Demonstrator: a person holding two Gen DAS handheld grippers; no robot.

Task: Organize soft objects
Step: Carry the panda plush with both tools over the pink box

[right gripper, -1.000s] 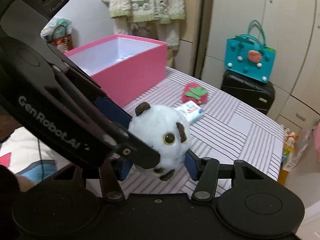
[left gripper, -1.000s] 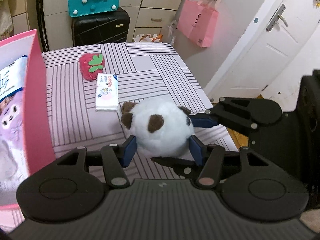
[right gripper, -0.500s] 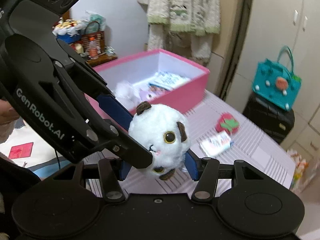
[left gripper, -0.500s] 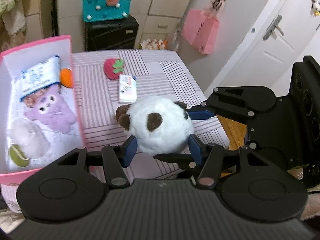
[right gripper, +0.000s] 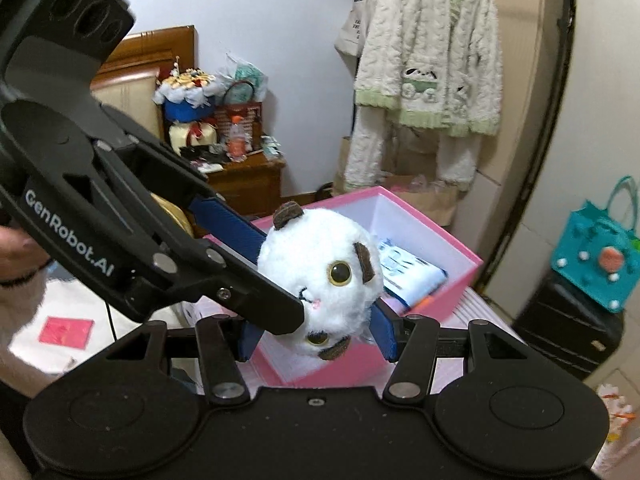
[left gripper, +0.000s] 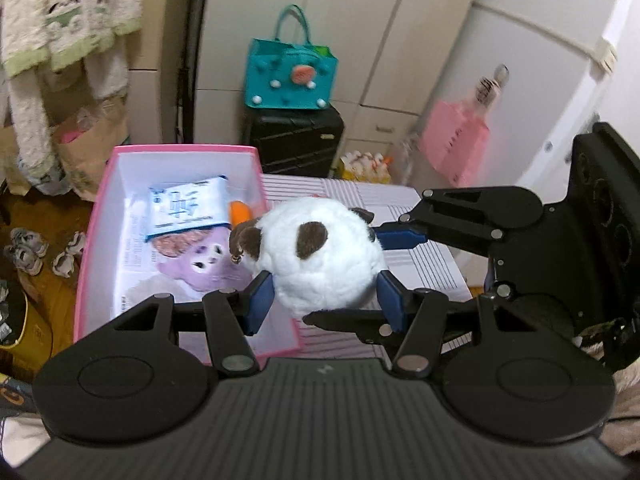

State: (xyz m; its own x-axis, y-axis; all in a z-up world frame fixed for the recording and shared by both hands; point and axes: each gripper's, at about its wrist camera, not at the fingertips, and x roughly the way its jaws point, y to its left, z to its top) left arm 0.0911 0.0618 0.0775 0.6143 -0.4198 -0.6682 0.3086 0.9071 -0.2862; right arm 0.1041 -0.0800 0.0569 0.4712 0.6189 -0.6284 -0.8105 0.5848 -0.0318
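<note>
Round white plush (left gripper: 326, 254) with brown ears — clamped from both sides by both tools. Left gripper (left gripper: 325, 298): blue pads pressed into the plush's lower flanks, closed on it. Right gripper (right gripper: 316, 334): likewise closed on the plush, its pads at the toy's underside.

Landmark: pink box (left gripper: 90, 248). A second ago the plush hung low over the striped table with the box off at the frame edge. Now it sits high, over the box's near right corner, and the box interior is in full view — purple plush (left gripper: 192, 258), blue-white packet (left gripper: 188, 208) and something orange (left gripper: 239, 212) at the far end already inside.

Judgement: the carry has reached the box. Remaining is to shift slightly further over the open interior, then release both grips so the toy drops onto the purple plush.
</note>
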